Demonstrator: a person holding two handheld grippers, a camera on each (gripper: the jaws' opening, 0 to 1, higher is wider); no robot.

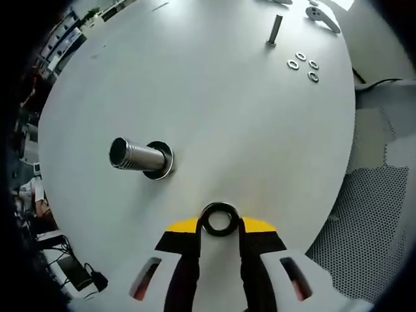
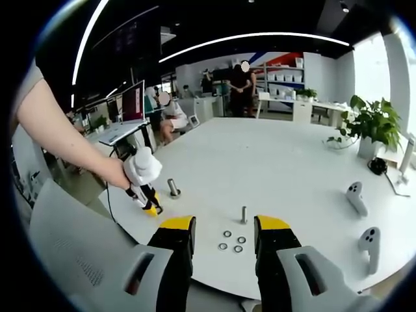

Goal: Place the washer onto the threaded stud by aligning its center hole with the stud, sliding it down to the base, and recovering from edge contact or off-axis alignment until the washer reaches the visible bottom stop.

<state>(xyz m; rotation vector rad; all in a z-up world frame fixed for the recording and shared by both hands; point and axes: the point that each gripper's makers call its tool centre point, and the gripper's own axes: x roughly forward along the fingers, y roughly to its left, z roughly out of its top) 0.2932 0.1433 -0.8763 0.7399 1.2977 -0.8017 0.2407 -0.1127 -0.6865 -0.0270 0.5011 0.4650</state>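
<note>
My left gripper (image 1: 220, 225) is shut on a dark ring-shaped washer (image 1: 220, 207), held just above the white table. The thick threaded stud (image 1: 135, 155) rises from a round flat base (image 1: 166, 162) to the left of the washer and apart from it. From the right gripper view the same stud (image 2: 173, 187) stands upright beside the left gripper (image 2: 147, 198), which a person's hand holds. My right gripper (image 2: 224, 235) hangs open over the table's near edge with nothing between its yellow-tipped jaws.
A thin stud (image 2: 244, 214) stands by three loose washers (image 2: 231, 243); the left gripper view shows this thin stud (image 1: 275, 29) and the washers (image 1: 303, 65) far off. Two white controllers (image 2: 355, 195) lie at the right. A potted plant (image 2: 374, 123) and people sit beyond the table.
</note>
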